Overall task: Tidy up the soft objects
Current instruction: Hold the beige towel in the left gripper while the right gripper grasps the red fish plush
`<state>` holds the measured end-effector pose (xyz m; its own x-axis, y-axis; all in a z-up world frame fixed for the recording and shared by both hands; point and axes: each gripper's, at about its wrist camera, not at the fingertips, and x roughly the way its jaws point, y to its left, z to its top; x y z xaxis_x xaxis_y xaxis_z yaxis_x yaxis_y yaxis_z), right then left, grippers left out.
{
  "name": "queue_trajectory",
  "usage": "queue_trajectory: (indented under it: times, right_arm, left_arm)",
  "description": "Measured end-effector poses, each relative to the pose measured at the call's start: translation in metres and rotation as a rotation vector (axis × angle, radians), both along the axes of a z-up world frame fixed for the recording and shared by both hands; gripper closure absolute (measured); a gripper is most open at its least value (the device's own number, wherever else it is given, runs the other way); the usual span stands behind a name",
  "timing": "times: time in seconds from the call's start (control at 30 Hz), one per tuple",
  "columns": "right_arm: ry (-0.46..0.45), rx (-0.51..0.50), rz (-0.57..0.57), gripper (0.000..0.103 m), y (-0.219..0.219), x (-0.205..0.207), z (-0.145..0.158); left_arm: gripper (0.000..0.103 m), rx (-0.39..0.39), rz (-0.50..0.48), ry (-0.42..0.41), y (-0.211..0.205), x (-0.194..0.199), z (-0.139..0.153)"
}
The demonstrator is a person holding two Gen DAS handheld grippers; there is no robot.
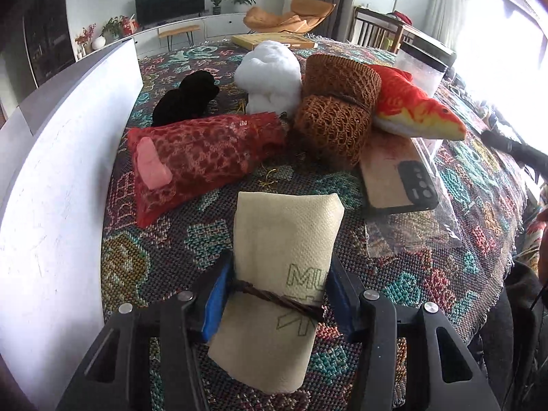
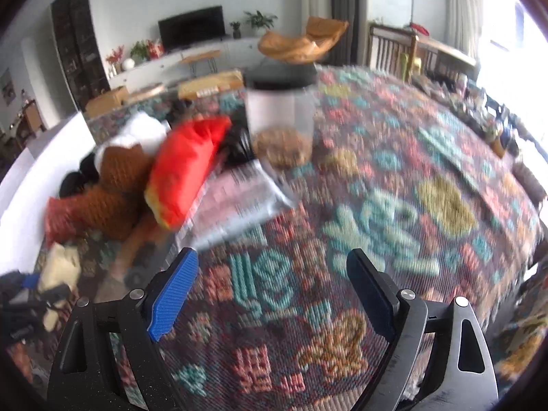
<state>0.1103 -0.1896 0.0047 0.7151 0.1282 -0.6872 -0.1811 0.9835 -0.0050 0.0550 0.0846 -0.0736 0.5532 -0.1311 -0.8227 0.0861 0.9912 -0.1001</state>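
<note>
Two grippers are working over the patterned woven cloth [image 1: 428, 291]. Left gripper [image 1: 274, 294] is clenching a cream folded cloth tied with brown cord [image 1: 284, 239], a red mesh pouch [image 1: 202, 157], brown netted bundle [image 1: 335, 116] and red-orange plush fish [image 1: 414, 109] lying beyond; right gripper [image 2: 274, 294] is hanging released, empty.

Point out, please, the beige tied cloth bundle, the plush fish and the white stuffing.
beige cloth bundle [image 1: 284, 239], left wrist view, upper flat face.
plush fish [image 1: 416, 111], left wrist view, red-and-yellow body.
white stuffing [image 1: 270, 75], left wrist view, middle of clump.
</note>
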Motion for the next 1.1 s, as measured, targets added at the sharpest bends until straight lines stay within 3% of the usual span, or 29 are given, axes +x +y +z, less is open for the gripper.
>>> queue_trajectory:
  times: [0.1, 0.23, 0.27, 0.3, 0.33, 0.37, 0.4, 0.47, 0.57, 0.7, 0.8, 0.87, 1.0, 1.03, 1.07, 1.1]
  right_arm:
    - [0.015, -0.153, 0.122, 0.013, 0.054, 0.042, 0.012]
    - [0.085, -0.382, 0.212, 0.014, 0.112, 0.084, -0.024]
    - [0.137, -0.410, 0.230, 0.019, 0.118, 0.092, -0.038]
    - [0.193, -0.404, 0.252, 0.049, 0.120, 0.096, -0.048]
    - [0.206, -0.374, 0.254, 0.064, 0.119, 0.092, -0.051]
    - [0.183, -0.364, 0.236, 0.067, 0.117, 0.086, -0.047]
    - [0.181, -0.337, 0.233, 0.076, 0.112, 0.078, -0.042]
    - [0.162, -0.257, 0.223, 0.079, 0.099, 0.058, -0.024]
    - [0.104, -0.135, 0.200, 0.079, 0.062, 0.022, 0.008]
    - [0.012, -0.080, 0.102, 0.079, -0.002, -0.013, 0.043]
    - [-0.025, -0.065, -0.014, 0.079, -0.051, -0.009, 0.053]
    - [-0.009, -0.043, -0.082, 0.079, -0.082, 0.015, 0.045]
    - [0.034, 0.050, -0.159, 0.076, -0.132, 0.083, 0.006]
    - [0.064, 0.079, -0.167, 0.072, -0.142, 0.099, -0.007]
    - [0.119, 0.108, -0.185, 0.059, -0.151, 0.116, -0.023]
    - [0.176, 0.137, -0.214, 0.054, -0.162, 0.128, -0.035]
  left_arm:
    - [0.051, 0.007, 0.009, -0.003, -0.002, 0.001, 0.000]
    - [0.050, 0.008, 0.009, -0.004, -0.005, -0.001, -0.001]
    - [0.050, 0.001, 0.009, -0.003, -0.005, -0.002, 0.000]
    - [0.050, -0.006, 0.007, -0.002, -0.003, -0.001, 0.001]
    - [0.050, -0.012, 0.005, -0.002, -0.001, -0.002, 0.001]
    - [0.049, -0.017, 0.002, -0.003, 0.001, -0.004, 0.001]
    - [0.046, -0.020, -0.002, -0.008, 0.004, -0.006, 0.001]
    - [0.040, -0.020, -0.005, -0.002, 0.005, -0.006, -0.002]
    - [0.033, -0.023, 0.000, 0.006, 0.003, -0.003, -0.008]
    - [0.032, 0.001, -0.002, 0.005, -0.005, -0.003, -0.011]
    - [0.030, 0.019, -0.010, 0.008, -0.009, 0.000, -0.011]
    - [0.023, 0.017, -0.018, 0.015, -0.011, 0.004, -0.012]
    - [0.023, 0.017, -0.027, 0.031, -0.013, 0.005, -0.008]
    - [0.023, 0.018, -0.031, 0.033, -0.013, 0.004, -0.006]
    - [0.022, 0.020, -0.035, 0.036, -0.012, 0.002, -0.004]
    - [0.021, 0.023, -0.040, 0.040, -0.011, 0.001, -0.003]
